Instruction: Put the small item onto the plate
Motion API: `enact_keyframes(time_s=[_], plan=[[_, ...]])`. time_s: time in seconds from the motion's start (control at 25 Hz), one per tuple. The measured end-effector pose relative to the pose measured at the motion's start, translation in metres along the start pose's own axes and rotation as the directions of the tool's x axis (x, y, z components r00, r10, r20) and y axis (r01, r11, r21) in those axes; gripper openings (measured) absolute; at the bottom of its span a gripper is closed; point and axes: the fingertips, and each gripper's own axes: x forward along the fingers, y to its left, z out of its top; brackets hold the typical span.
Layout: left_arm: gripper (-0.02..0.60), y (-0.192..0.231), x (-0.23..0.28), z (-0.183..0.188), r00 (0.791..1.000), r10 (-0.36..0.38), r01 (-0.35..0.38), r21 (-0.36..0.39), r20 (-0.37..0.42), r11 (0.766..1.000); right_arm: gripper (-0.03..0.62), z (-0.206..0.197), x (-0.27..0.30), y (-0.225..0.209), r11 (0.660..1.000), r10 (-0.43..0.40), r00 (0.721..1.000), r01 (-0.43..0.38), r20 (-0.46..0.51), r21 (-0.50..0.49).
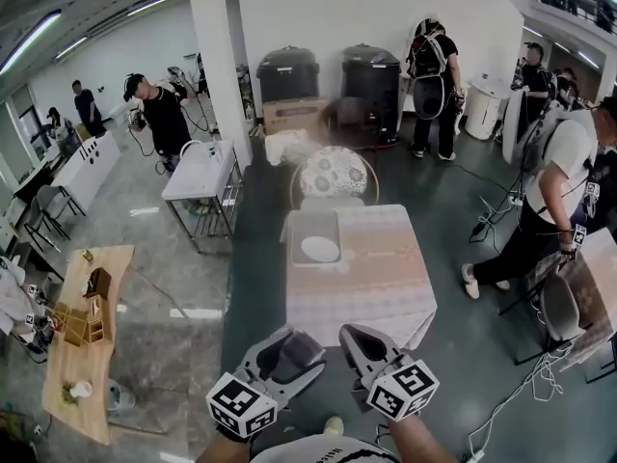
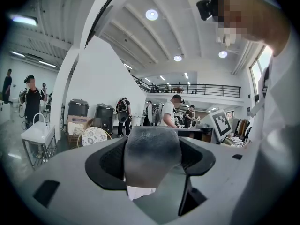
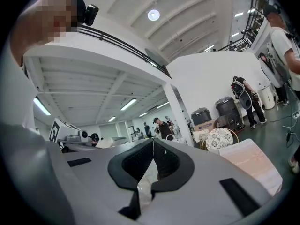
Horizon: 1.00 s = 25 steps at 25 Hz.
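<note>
Both grippers sit low and close to the person's body. The left gripper [image 1: 301, 347] shows its fingers [image 2: 153, 149] in its own view as one grey block with no gap, so they read as closed. The right gripper [image 1: 355, 340] has fingertips [image 3: 159, 146] that meet along a thin seam.

A pale scrap shows just under the fingers in each gripper view, too blurred to name. The small item cannot be made out in any view.

Well ahead of both sets of fingers stands the table [image 1: 386, 278] with its pale cloth. Only the head view shows the table top. The right gripper view catches one corner, and the left gripper view none of it. Beyond the table is a patterned chair [image 1: 334, 174]. On the table's far left part lies a grey tray [image 1: 313, 220], with the white plate [image 1: 320, 249] on it.
</note>
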Motion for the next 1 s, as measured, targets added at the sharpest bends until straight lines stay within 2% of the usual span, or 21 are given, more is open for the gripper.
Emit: enact_keyframes(time_s=[0.32,0.52,0.72,1.0], plan=[[0.314,-0.003,0.03,0.005,1.0,0.008,-0.008,0.002,-0.007,1.0,0.015,0.011,-0.01,-0.029,1.0,-0.005,1.0,0.005,0.014,-0.009],[0.314,0.011,0.044,0.006,1.0,0.021,-0.021,-0.003,-0.009,1.0,0.015,0.012,-0.003,-0.041,0.999,-0.012,1.0,0.012,0.012,-0.031],[0.314,0.037,0.06,0.011,1.0,0.025,-0.025,-0.011,0.002,1.0,0.015,0.016,0.014,-0.059,0.998,-0.032,0.999,0.032,0.011,-0.061],[0.314,0.087,0.106,0.016,1.0,-0.009,0.008,-0.018,-0.012,1.0,0.015,0.026,0.061,-0.102,0.994,-0.077,0.997,0.077,-0.004,-0.072]])
